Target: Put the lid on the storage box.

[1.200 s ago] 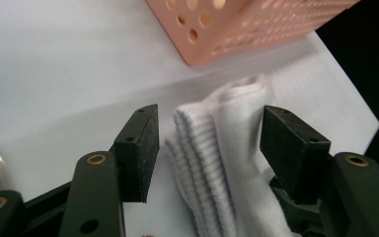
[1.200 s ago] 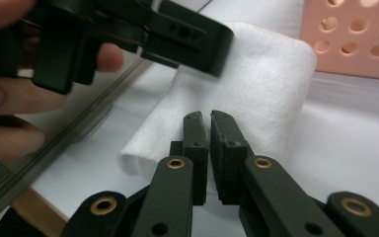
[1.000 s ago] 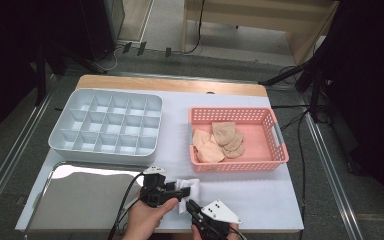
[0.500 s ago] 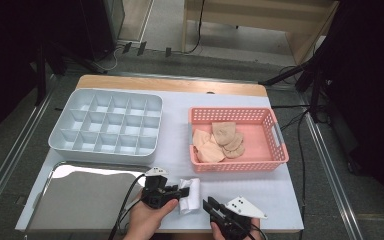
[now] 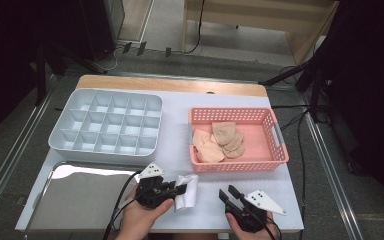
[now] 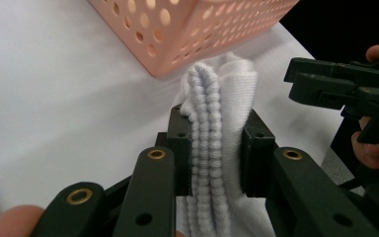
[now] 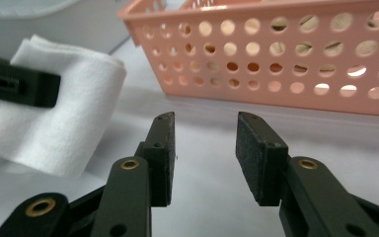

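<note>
So the left gripper (image 5: pixel 180 189) has its fingers (image 6: pixel 180 148) clamped on a folded white cloth (image 5: pixel 186 190). They've just been closing, and in the left gripper view the pads press the folds from both sides, with the ribbed edge of the cloth standing up between them. The cloth sits at the near edge of the worktop (image 5: pixel 175 140), just in front of the pink basket (image 5: pixel 280 145), near its left corner. Part of it hangs out past the fingers toward the basket, and its far end looks to rest on the worktop.

The right gripper (image 5: pixel 226 193) is off to the right of the cloth, a little apart from it. Its fingers (image 7: pixel 162 148) are apart with nothing between them, just bare worktop showing in the gap, and they've been opening just now. In its own view the cloth is off to the left with the left gripper's black finger lying across it.

Inside the basket there's a pile of beige cloth pieces (image 5: pixel 220 142). A grey divided tray (image 5: pixel 107 127) sits at the far left, its compartments look empty. In front of that, touching or nearly so, is a shiny metal tray (image 5: pixel 75 197), right by the left hand (image 5: pixel 140 220).
</note>
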{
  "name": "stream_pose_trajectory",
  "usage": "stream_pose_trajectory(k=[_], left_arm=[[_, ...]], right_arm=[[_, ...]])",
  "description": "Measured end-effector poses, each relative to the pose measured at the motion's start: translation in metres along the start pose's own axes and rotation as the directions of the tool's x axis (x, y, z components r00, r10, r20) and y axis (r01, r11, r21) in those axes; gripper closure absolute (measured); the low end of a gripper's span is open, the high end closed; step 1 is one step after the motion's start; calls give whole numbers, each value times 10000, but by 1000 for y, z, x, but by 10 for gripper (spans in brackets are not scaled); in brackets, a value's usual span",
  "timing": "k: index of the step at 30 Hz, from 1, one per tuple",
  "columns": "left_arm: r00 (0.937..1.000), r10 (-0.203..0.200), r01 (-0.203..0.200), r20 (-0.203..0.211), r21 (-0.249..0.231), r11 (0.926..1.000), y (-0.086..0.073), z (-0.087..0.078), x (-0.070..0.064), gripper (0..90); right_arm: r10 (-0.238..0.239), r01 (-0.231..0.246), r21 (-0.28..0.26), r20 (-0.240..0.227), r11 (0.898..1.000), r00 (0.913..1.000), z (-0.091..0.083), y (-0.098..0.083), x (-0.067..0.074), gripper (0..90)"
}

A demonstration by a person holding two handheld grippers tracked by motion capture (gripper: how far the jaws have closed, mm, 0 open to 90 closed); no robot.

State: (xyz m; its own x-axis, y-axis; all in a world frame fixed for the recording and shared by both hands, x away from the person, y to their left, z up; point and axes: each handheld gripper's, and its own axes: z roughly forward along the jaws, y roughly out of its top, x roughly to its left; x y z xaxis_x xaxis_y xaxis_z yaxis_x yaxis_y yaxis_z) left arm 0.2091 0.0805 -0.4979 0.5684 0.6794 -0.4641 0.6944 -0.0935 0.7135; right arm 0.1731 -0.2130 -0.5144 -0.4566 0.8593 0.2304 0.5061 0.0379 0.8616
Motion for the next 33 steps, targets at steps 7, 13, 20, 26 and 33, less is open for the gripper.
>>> stream_pose_trajectory(k=[7, 13, 20, 26, 33], left_arm=[[9997, -12, 2, -246, -425, 9991, 11, -21, 8, 730], [9981, -259, 217, -560, -743, 9970, 19, -34, 20, 727], [9974, -332, 261, -632, -1098, 9936, 31, -49, 26, 727], [9971, -317, 230, -685, -1241, 9920, 37, -57, 28, 727], [9972, -326, 223, -667, -1492, 9886, 43, -67, 26, 726]], right_arm=[[-12, 28, -288, 545, 9996, 9985, -7, 7, -20, 526], [-273, 260, 192, 704, 9995, 9971, -6, 1, -42, 482], [-288, 246, 267, 1708, 9993, 9849, -6, -1, -58, 251], [-21, -11, 145, 2190, 9999, 9757, -9, 3, -72, 145], [-185, 55, 549, 2390, 9985, 9709, -1, -2, -75, 144]])
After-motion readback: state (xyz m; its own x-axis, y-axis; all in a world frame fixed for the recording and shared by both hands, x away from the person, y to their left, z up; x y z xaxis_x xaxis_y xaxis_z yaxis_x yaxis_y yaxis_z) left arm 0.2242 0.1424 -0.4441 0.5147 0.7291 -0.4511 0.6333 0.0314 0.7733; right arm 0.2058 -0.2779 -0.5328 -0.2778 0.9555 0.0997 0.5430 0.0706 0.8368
